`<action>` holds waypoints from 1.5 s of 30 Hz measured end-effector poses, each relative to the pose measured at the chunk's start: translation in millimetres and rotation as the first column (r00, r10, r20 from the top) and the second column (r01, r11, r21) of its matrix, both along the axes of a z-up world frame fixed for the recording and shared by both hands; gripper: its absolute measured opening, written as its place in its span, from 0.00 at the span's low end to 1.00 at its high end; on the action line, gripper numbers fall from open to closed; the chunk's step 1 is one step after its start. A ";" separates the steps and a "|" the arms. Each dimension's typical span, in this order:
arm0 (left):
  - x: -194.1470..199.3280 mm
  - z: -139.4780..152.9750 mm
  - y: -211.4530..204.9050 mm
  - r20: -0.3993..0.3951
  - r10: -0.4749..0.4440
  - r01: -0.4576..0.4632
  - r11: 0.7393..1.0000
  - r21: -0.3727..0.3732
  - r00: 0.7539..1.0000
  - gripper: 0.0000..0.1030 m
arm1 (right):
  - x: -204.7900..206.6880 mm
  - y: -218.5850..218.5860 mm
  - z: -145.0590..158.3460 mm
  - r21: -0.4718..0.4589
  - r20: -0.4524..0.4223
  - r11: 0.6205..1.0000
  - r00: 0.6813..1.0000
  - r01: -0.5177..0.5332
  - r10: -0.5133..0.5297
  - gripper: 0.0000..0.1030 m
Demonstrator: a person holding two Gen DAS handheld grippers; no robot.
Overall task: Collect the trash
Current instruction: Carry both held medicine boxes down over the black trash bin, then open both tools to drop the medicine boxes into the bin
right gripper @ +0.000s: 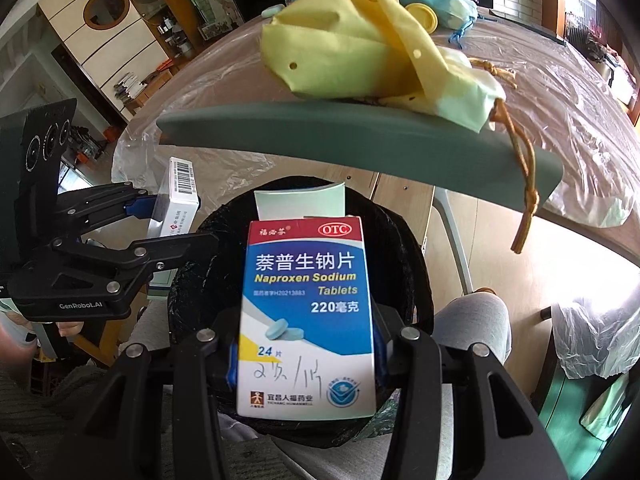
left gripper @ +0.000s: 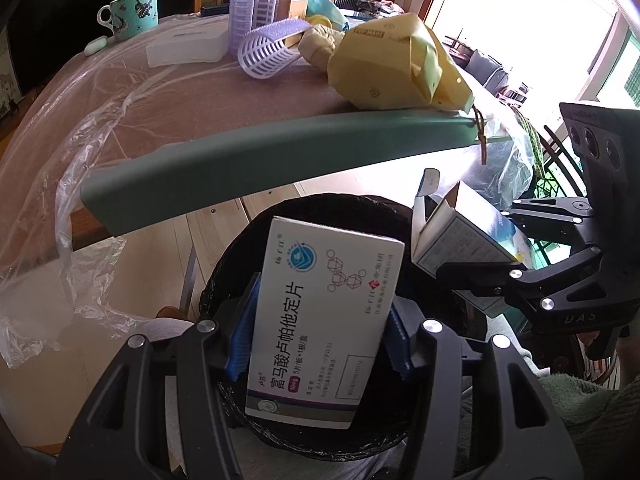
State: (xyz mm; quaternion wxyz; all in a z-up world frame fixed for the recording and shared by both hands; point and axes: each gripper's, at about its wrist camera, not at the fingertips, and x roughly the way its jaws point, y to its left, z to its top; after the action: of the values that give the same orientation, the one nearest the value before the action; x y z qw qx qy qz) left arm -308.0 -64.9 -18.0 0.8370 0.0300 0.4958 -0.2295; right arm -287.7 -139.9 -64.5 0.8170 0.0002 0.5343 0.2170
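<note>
Only left view shows curlers point(left gripper: 262, 54). Left gripper point(left gripper: 316, 344) clamps white box point(left gripper: 320, 320); right gripper point(right gripper: 306, 360) clamps blue box point(right gripper: 306, 312), both over bin point(right gripper: 408, 264).

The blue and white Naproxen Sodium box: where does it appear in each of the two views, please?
Left wrist view: at the right edge, seen from its side with the top flap open, the blue and white box clamped in the right gripper.
Right wrist view: bottom centre, front face towards the camera, between that gripper's fingers.
Shared landmark: the black-lined trash bin below it, under the table's green edge guard.
</note>
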 end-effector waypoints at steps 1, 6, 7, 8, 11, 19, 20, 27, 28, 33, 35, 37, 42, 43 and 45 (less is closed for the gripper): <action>0.3 -1.4 0.1 -0.001 -0.001 0.001 1.000 0.003 1.000 0.53 | 0.1 0.8 -1.3 -0.004 -0.002 1.000 1.000 0.000 0.000 0.45; 2.4 -8.9 -0.5 -0.011 -0.003 0.003 1.000 0.016 1.000 0.53 | 1.7 1.6 -6.3 -0.013 -0.013 1.000 1.000 0.000 0.000 0.45; 2.5 -10.2 -0.8 -0.011 -0.004 0.004 1.000 0.020 1.000 0.53 | 2.0 2.2 -7.6 -0.017 -0.015 1.000 1.000 0.000 0.000 0.45; 2.7 -11.5 -1.2 -0.011 -0.005 0.005 1.000 0.025 1.000 0.53 | 1.7 2.4 -9.0 -0.018 -0.017 1.000 1.000 0.000 0.000 0.45; 3.6 -15.0 -2.4 -0.013 -0.006 0.007 0.999 0.033 1.000 0.53 | 1.8 1.2 -5.8 -0.019 -0.029 1.000 1.000 0.003 -0.003 0.45; 8.9 -27.3 -2.6 -0.026 0.002 0.000 0.999 0.049 1.000 0.53 | 3.7 3.2 -19.4 -0.044 -0.031 0.999 0.999 0.013 -0.015 0.45; 9.5 -29.0 -2.4 -0.027 0.002 -0.001 0.999 0.052 1.000 0.53 | 4.1 3.2 -20.6 -0.046 -0.032 0.999 0.999 0.016 -0.018 0.45; 13.6 -39.8 -1.8 -0.036 0.005 -0.003 0.998 0.069 0.999 0.53 | 8.3 2.5 -31.7 -0.060 -0.036 0.998 0.999 0.034 -0.036 0.45; 14.2 -41.5 -1.0 -0.038 0.006 -0.003 0.997 0.072 0.999 0.53 | 8.4 2.5 -32.7 -0.059 -0.037 0.998 0.999 0.036 -0.038 0.45; 17.6 -48.6 0.4 -0.046 0.010 -0.006 0.997 0.082 0.999 0.53 | 10.5 2.1 -38.0 -0.059 -0.044 0.997 0.998 0.042 -0.045 0.45; 18.8 -50.5 0.3 -0.047 0.013 -0.009 0.996 0.088 0.999 0.53 | 11.2 2.6 -39.8 -0.062 -0.046 0.997 0.998 0.044 -0.047 0.45; 20.5 -53.3 0.1 -0.053 0.016 -0.011 0.996 0.091 0.998 0.53 | 12.2 3.5 -40.8 -0.061 -0.051 0.997 0.998 0.044 -0.047 0.45; 23.7 -61.8 -3.2 -0.061 0.012 -0.005 0.995 0.103 0.998 0.53 | 14.0 4.9 -45.0 -0.067 -0.061 0.997 0.997 0.039 -0.043 0.45; 24.2 -63.1 -3.6 -0.061 0.010 -0.003 0.994 0.106 0.998 0.53 | 14.5 5.0 -46.1 -0.068 -0.063 0.997 0.997 0.039 -0.043 0.45; 25.1 -65.2 -5.2 -0.063 0.006 0.001 0.994 0.111 0.998 0.53 | 14.8 4.8 -48.5 -0.071 -0.066 0.997 0.997 0.040 -0.045 0.45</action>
State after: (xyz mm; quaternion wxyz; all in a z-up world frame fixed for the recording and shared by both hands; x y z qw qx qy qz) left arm -282.9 -70.2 -83.2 0.8183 0.0687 0.5339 -0.2016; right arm -272.9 -135.1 -112.9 0.8025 -0.0095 0.5685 0.1808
